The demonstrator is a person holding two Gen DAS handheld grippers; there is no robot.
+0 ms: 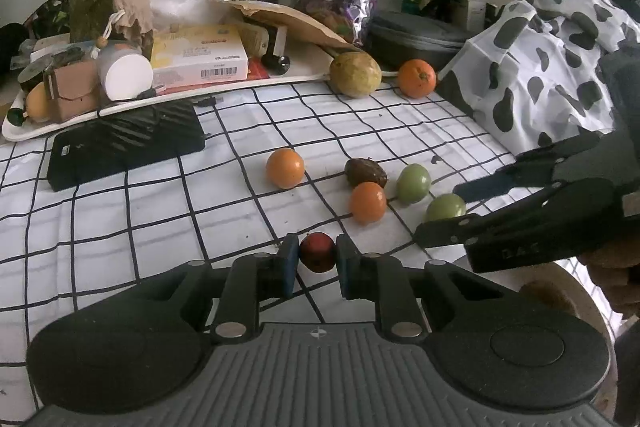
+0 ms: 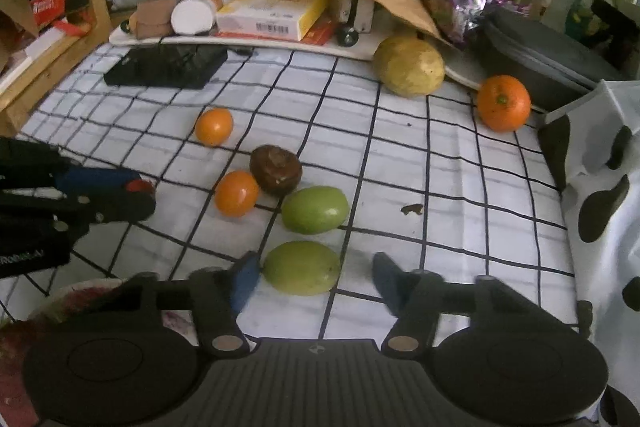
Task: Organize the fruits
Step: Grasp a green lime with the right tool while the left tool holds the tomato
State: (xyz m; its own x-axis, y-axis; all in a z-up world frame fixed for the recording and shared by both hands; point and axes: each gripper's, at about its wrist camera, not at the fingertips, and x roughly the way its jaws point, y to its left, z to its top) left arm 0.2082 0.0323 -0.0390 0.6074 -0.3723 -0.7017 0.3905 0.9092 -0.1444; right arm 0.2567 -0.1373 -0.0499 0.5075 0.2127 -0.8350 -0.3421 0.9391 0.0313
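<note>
My left gripper [image 1: 317, 261] is shut on a small red fruit [image 1: 317, 251], just above the checked cloth [image 1: 160, 211]. In the right wrist view it comes in from the left, the red fruit [image 2: 140, 185] showing at its tip. My right gripper [image 2: 314, 277] stands open around a green fruit [image 2: 302, 267] that lies on the cloth; the left pad is close to it and a gap shows on the right. Beyond lie a second green fruit [image 2: 315, 209], a brown fruit [image 2: 276, 169] and two small orange fruits [image 2: 236, 193] [image 2: 214, 126].
A large yellow-green fruit [image 2: 409, 67] and an orange [image 2: 504, 103] sit at the back by a cluttered white tray [image 2: 256, 45]. A black box [image 2: 168, 65] lies back left. A spotted cloth [image 2: 608, 195] bounds the right. A round plate [image 1: 560, 291] lies near the grippers.
</note>
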